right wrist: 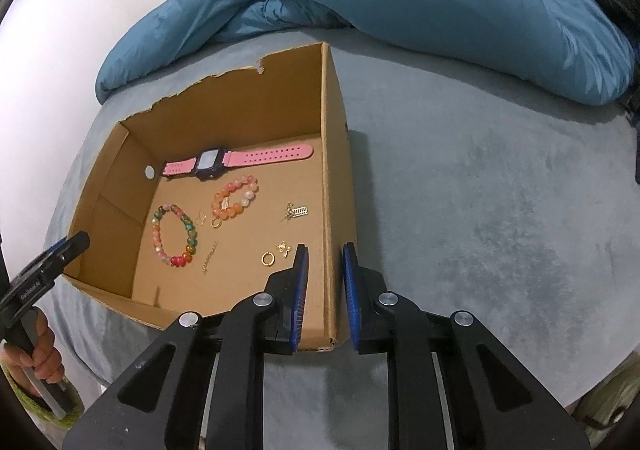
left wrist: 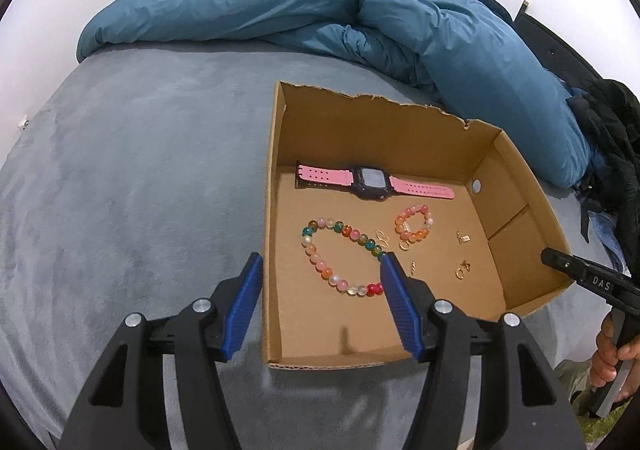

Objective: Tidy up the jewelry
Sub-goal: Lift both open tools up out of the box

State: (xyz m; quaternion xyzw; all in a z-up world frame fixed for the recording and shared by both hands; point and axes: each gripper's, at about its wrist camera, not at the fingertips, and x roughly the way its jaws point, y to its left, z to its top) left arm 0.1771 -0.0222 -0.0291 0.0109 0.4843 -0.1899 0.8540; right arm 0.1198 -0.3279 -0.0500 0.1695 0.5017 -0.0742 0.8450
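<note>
The left gripper has its jaws wide, and they straddle the left wall of the open brown cardboard box: one blue pad hangs outside over the grey plush bed, the other inside over the box floor. Neither pad touches the cardboard. The right gripper has narrow jaws set one on each side of the box's right wall. That wall runs straight away from them, in line with the pads. Whether the pads already press on it cannot be told from this angle.

Each wall lies lengthwise between its own jaws, so a closing pinch would meet flat cardboard. The right hand looks nearer to a grip than the left, probably to steady or shift the box.

Just beyond the left jaws' inner pad lies a loop of multicoloured glass beads, its long axis slanting away. Just ahead of the right jaws, on the inner side, lies a small gold ring. Farther on is a smaller orange bead bracelet, then a pink-strapped dark digital watch lying crosswise along the far wall. Beyond the box is a rumpled teal duvet.
</note>
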